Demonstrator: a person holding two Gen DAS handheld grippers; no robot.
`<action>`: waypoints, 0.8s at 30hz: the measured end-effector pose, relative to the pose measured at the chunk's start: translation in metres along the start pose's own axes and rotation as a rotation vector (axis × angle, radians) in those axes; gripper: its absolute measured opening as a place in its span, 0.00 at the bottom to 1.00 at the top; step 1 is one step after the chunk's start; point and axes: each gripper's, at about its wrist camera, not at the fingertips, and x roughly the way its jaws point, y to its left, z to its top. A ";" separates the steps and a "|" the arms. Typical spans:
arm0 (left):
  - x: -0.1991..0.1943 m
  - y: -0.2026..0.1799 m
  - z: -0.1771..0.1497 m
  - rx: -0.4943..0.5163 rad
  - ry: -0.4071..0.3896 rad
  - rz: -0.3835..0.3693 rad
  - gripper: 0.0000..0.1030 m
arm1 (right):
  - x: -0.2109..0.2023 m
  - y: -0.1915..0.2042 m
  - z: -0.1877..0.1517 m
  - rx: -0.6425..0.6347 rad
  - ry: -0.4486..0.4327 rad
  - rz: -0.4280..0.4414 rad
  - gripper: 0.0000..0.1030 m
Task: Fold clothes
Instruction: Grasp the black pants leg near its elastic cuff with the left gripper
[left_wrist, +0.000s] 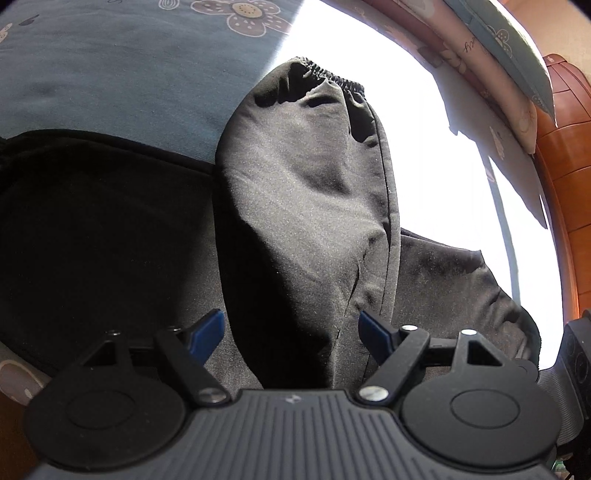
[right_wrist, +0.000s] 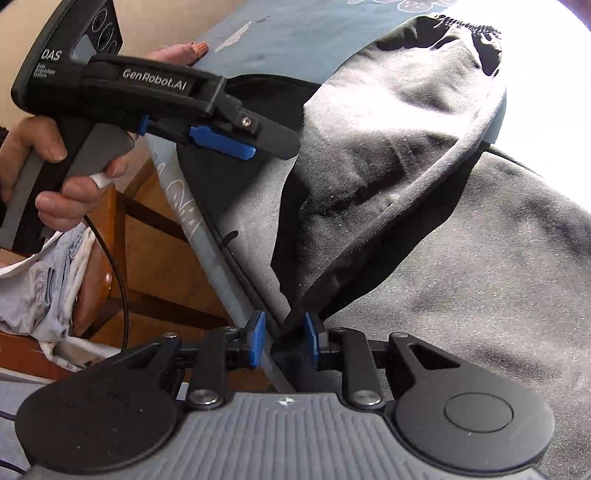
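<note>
A black garment (left_wrist: 92, 221) lies spread on a blue flowered bed sheet (left_wrist: 110, 74). One sleeve (left_wrist: 306, 184), ending in an elastic cuff (left_wrist: 332, 77), is folded over the garment's body. My left gripper (left_wrist: 291, 328) hovers open just above the sleeve's near end, its blue pads (left_wrist: 210, 332) wide apart and off the cloth. In the right wrist view the left gripper (right_wrist: 266, 144) is held by a hand beside the sleeve (right_wrist: 388, 129). My right gripper (right_wrist: 284, 338) stands partly open at the garment's edge. A black fold lies between its pads and touches only the right pad (right_wrist: 311, 336).
Bright sunlight washes out the sheet to the right. Pillows (left_wrist: 498, 55) and a wooden headboard (left_wrist: 565, 147) lie beyond. Beside the bed's edge stand a wooden frame (right_wrist: 155, 258) and a heap of pale cloth (right_wrist: 48, 288). A black cable (right_wrist: 122, 280) hangs from the left gripper.
</note>
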 end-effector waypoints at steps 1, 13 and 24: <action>0.002 0.000 0.003 -0.008 0.002 -0.007 0.77 | -0.005 -0.006 0.003 0.019 -0.018 -0.010 0.33; 0.058 0.030 0.055 -0.196 0.042 -0.167 0.75 | -0.023 -0.043 0.025 0.146 -0.140 -0.108 0.34; 0.027 0.007 0.079 -0.075 -0.096 -0.214 0.05 | -0.008 -0.033 0.027 0.162 -0.118 -0.111 0.34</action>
